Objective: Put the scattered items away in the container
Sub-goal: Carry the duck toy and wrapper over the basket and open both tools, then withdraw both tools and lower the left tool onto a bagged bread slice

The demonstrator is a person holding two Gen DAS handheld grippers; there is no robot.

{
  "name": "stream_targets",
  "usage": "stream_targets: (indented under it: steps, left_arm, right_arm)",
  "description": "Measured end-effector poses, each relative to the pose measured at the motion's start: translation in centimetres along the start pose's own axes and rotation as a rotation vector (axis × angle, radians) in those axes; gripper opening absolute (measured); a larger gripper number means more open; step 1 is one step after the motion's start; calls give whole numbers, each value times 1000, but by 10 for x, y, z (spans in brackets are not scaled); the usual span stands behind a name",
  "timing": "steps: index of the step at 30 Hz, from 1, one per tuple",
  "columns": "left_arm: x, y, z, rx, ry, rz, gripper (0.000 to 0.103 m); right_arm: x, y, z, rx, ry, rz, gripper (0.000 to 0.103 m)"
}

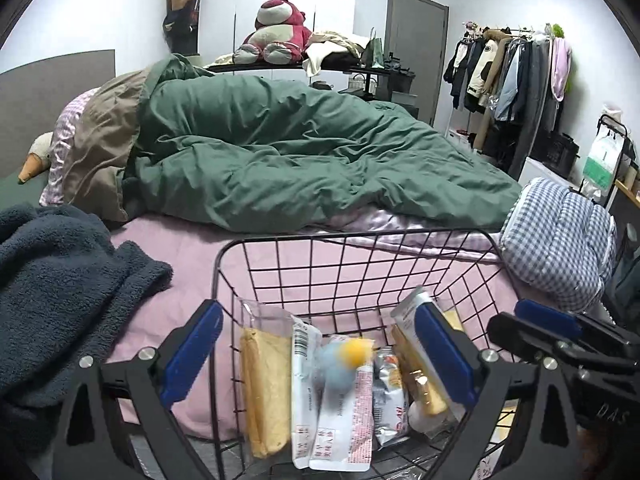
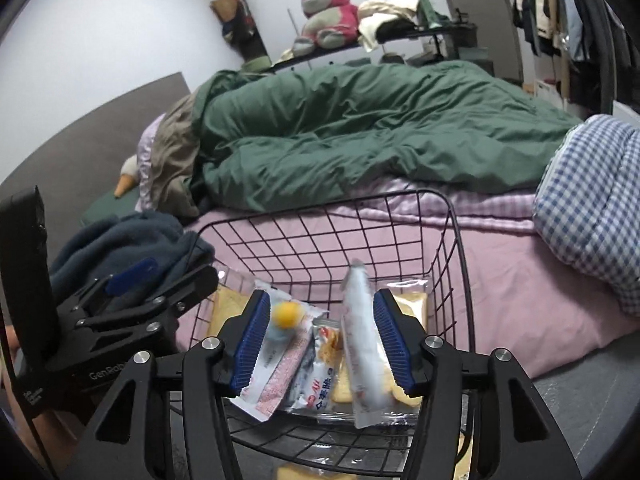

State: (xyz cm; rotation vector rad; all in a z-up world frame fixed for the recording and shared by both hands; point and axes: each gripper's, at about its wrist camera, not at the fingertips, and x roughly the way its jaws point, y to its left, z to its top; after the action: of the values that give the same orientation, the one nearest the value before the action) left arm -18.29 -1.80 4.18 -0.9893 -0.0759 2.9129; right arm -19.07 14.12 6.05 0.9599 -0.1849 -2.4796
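A black wire basket (image 1: 360,236) (image 2: 328,204) stands against the bed's near edge. It holds several snack packets, among them a bread pack (image 1: 266,388) and a white and red packet (image 1: 348,412). A small blue and yellow plush toy (image 1: 346,360) (image 2: 286,316), blurred, is in the air or resting above the packets between my left gripper's open fingers. My left gripper (image 1: 320,360) is open over the basket and holds nothing. My right gripper (image 2: 320,342) is open over the basket; a long white packet (image 2: 364,344) stands tilted between its pads, apart from the left pad.
The bed has a pink sheet (image 1: 168,320), a rumpled green duvet (image 1: 300,152), a dark blue fleece (image 1: 60,292) at left and a blue checked quilt (image 1: 560,240) at right. A clothes rack (image 1: 516,80) stands far right. A pink bear (image 1: 276,28) sits behind.
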Motion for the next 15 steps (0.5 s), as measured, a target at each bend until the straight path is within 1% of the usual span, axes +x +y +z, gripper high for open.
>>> stream_targets:
  steps: [6, 11, 15]
  left_arm:
    - [-12, -2, -6, -1, 2, -4, 96]
    - [-26, -6, -8, -7, -7, -12, 96]
    - [-40, -9, -14, 0, -8, -7, 96]
  right_arm:
    - [-18, 2, -7, -9, -12, 10, 55]
    - [-33, -3, -16, 14, -19, -2, 55]
    - [-46, -1, -24, -10, -19, -13, 55]
